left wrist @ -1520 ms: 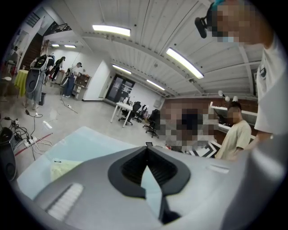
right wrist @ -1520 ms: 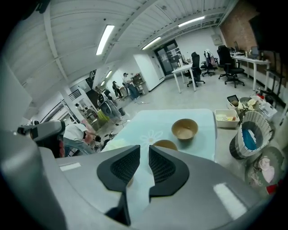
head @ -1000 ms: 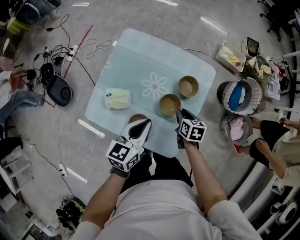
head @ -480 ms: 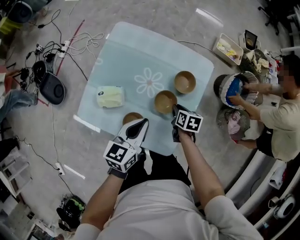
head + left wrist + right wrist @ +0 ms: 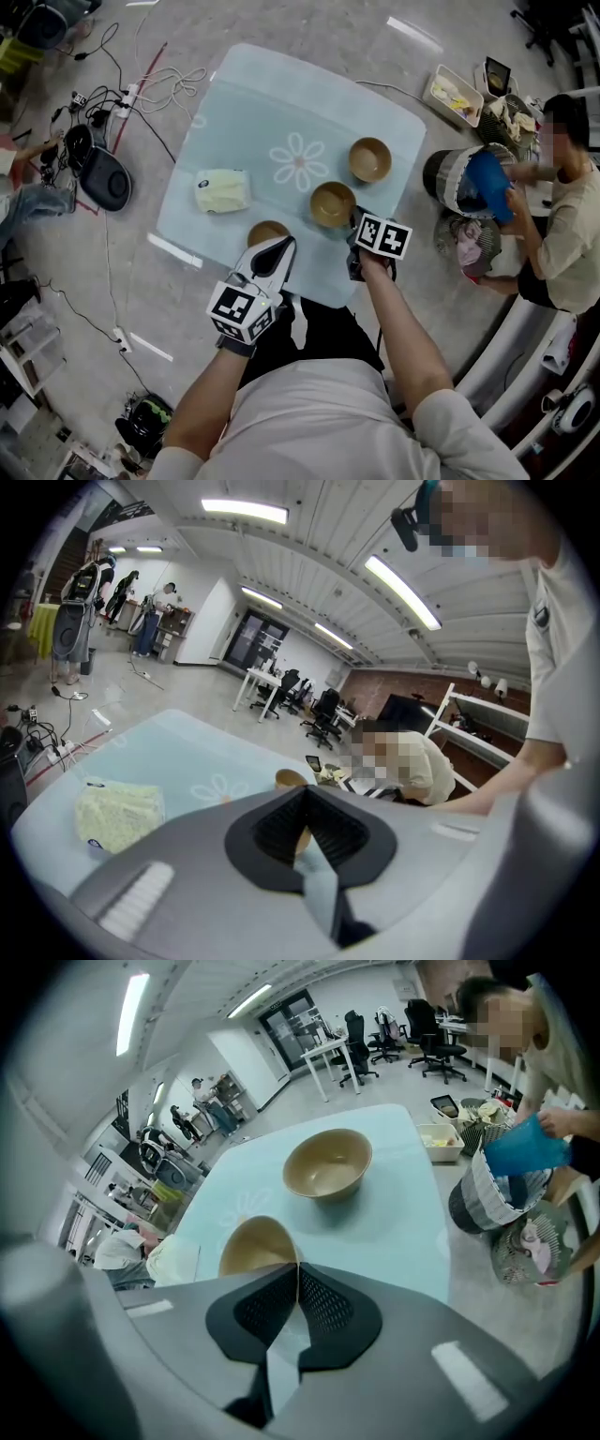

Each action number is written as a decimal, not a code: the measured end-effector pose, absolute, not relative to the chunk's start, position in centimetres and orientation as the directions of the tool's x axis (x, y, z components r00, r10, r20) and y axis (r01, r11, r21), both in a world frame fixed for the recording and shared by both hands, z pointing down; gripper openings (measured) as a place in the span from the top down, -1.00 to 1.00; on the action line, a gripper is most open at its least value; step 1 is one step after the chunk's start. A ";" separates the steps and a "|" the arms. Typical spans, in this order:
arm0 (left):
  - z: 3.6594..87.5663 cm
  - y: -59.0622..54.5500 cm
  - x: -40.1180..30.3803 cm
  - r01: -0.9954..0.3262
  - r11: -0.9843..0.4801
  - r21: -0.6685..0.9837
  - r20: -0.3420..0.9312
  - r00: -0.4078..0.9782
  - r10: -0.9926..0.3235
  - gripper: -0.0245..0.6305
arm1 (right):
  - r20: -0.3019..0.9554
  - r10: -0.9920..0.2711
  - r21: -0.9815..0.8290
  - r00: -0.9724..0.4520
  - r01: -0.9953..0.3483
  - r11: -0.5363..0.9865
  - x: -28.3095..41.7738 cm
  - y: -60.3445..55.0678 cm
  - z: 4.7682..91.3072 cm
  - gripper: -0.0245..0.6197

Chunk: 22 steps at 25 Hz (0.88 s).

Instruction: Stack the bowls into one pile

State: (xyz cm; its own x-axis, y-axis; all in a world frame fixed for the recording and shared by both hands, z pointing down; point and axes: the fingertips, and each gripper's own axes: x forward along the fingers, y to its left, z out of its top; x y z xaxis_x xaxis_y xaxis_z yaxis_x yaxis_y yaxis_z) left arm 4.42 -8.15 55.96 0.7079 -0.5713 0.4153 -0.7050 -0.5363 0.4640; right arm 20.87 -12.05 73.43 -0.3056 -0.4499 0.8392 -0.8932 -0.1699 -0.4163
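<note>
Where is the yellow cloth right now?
In the head view the yellow cloth lies on the table's left part, left of the flower print.

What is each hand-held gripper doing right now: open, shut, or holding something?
Left hand-held gripper: closed, apparently on the rim of the near bowl.
Right hand-held gripper: closed on the rim of the middle bowl.

Looks like an open office or lab hall. Rolling chairs (image 5: 427, 1026), white desks (image 5: 328, 1052), long ceiling lamps (image 5: 244, 511). Cables (image 5: 173, 80) on the floor (image 5: 94, 272).
</note>
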 end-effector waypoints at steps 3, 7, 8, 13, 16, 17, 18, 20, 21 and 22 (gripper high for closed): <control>55.6 -7.8 4.4 -0.699 -0.544 0.464 0.407 0.714 -0.570 0.93 | 0.830 -0.464 -0.428 -0.308 -0.886 -0.177 20.9 -11.9 72.3 0.87; 55.1 -7.5 3.3 -0.694 -0.551 0.464 0.392 0.719 -0.575 0.93 | 0.821 -0.481 -0.435 -0.308 -0.883 -0.176 19.9 -11.6 70.8 0.87; 55.0 -7.4 3.0 -0.692 -0.552 0.464 0.388 0.719 -0.576 0.93 | 0.819 -0.484 -0.436 -0.309 -0.883 -0.174 19.6 -11.5 70.4 0.87; 54.1 -6.7 1.9 -0.690 -0.555 0.465 0.370 0.721 -0.587 0.93 | 0.805 -0.502 -0.448 -0.315 -0.879 -0.166 18.5 -10.5 68.4 0.87; 53.7 -6.2 1.3 -0.689 -0.559 0.462 0.361 0.721 -0.592 0.93 | 0.796 -0.512 -0.456 -0.323 -0.876 -0.157 17.6 -9.8 67.3 0.87; 53.5 -6.1 1.1 -0.690 -0.559 0.460 0.358 0.721 -0.594 0.93 | 0.792 -0.516 -0.460 -0.327 -0.875 -0.152 17.2 -9.7 66.9 0.87; 53.3 -5.9 0.8 -0.690 -0.560 0.459 0.354 0.720 -0.597 0.93 | 0.788 -0.520 -0.464 -0.331 -0.874 -0.147 16.8 -9.5 66.5 0.87; 52.9 -5.6 0.3 -0.692 -0.560 0.455 0.348 0.718 -0.603 0.93 | 0.779 -0.527 -0.471 -0.341 -0.872 -0.133 16.0 -9.1 65.6 0.87; 52.7 -5.3 0.0 -0.694 -0.560 0.453 0.345 0.716 -0.607 0.93 | 0.774 -0.529 -0.475 -0.346 -0.871 -0.125 15.5 -8.8 65.1 0.87; 52.6 -5.0 -0.4 -0.696 -0.559 0.451 0.344 0.713 -0.611 0.93 | 0.770 -0.532 -0.479 -0.352 -0.870 -0.117 14.9 -8.5 64.7 0.87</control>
